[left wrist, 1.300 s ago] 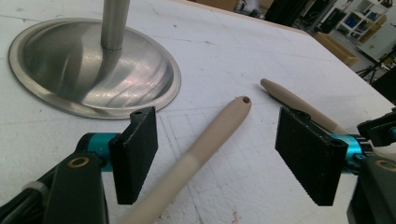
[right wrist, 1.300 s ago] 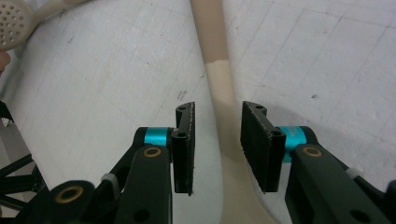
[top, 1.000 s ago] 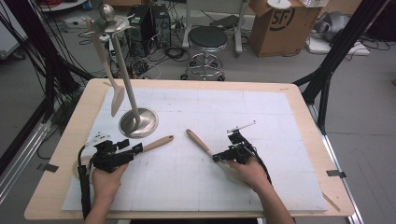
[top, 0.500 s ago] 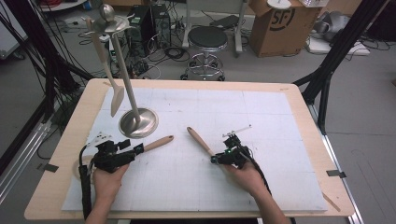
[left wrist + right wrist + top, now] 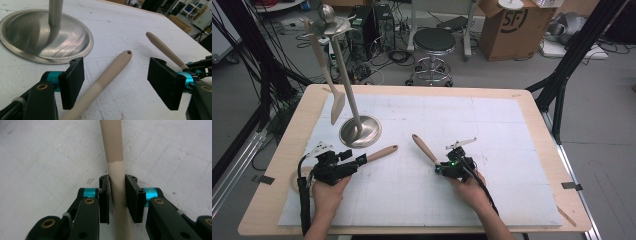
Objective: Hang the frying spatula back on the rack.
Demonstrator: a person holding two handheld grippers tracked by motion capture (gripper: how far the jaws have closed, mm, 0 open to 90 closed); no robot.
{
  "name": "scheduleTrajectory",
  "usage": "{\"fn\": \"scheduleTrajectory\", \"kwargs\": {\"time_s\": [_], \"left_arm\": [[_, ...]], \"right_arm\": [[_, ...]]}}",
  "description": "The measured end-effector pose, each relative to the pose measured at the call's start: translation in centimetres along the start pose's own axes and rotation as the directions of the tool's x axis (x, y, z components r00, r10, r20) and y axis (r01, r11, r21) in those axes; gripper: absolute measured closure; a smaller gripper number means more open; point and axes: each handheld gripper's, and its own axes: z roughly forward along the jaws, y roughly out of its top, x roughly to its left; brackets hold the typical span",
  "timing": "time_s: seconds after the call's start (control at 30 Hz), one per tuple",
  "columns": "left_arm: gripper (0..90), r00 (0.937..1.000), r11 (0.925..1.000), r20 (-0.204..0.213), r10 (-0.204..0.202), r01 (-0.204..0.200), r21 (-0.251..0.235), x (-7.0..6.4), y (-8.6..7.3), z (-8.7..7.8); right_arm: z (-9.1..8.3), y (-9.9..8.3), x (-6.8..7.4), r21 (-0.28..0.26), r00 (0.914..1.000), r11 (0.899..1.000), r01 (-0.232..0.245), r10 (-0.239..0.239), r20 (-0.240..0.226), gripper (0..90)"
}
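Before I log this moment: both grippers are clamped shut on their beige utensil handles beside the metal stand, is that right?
Not quite: the left gripper is open, its jaws standing wide on either side of its beige handle, as the left gripper view shows. The right gripper is shut on its handle, beside the metal stand.

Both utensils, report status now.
Left gripper open, fingers astride left utensil, no contact. Right gripper shut on right utensil. Stand base close beside left utensil's tip; otherwise nothing in the way.
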Motion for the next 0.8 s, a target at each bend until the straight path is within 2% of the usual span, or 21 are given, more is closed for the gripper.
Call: {"fn": "scheduleTrajectory", "kwargs": {"time_s": [0.07, 0.2, 0.37, 0.5, 0.57, 0.67, 0.73, 0.8], "left_arm": [[30.3, 1.0000, 1.0000, -0.001, 0.003, -0.003, 0.002, 0.0, 0.0, 0.0], [30.3, 1.0000, 1.0000, 0.001, 0.002, -0.002, 0.001, 0.0, 0.0, 0.0], [30.3, 1.0000, 1.0000, 0.001, 0.001, -0.001, 0.001, 0.0, 0.0, 0.0], [30.3, 1.0000, 1.0000, 0.001, -0.001, 0.001, -0.001, 0.1, 0.0, -0.1], [30.3, 1.0000, 1.0000, 0.001, -0.004, 0.004, -0.002, 0.2, 0.0, -0.1], [30.4, 1.0000, 1.0000, 0.003, -0.005, 0.005, -0.002, 0.3, 0.0, -0.1], [30.4, 1.0000, 1.0000, 0.003, -0.005, 0.005, -0.003, 0.3, 0.0, -0.1], [30.4, 1.0000, 1.0000, 0.001, -0.006, 0.006, -0.004, 0.3, 0.0, -0.2]], "right_arm": [[0.1, 0.1, 0.2, 0.002, 0.9998, 1.000, 0.015, -0.015, 0.015, 74.2], [0.3, 0.3, 0.4, -0.009, 0.9996, 1.000, 0.011, -0.011, 0.027, 74.7], [0.6, 0.5, 0.9, -0.012, 0.9968, 0.999, 0.050, -0.049, 0.064, 76.4], [0.5, 0.3, 0.9, -0.026, 0.9956, 0.998, 0.065, -0.063, 0.069, 77.8], [0.4, 0.3, 0.9, -0.031, 0.9970, 0.998, 0.051, -0.049, 0.059, 77.9], [0.0, 0.6, 0.7, -0.071, 0.9999, 0.997, 0.015, -0.015, 0.001, 78.0], [-0.4, 0.9, 0.9, -0.098, 0.9999, 0.995, 0.012, -0.013, -0.011, 78.0], [-0.7, 1.4, 1.0, -0.129, 0.9990, 0.992, 0.005, -0.011, -0.044, 78.0]]}}
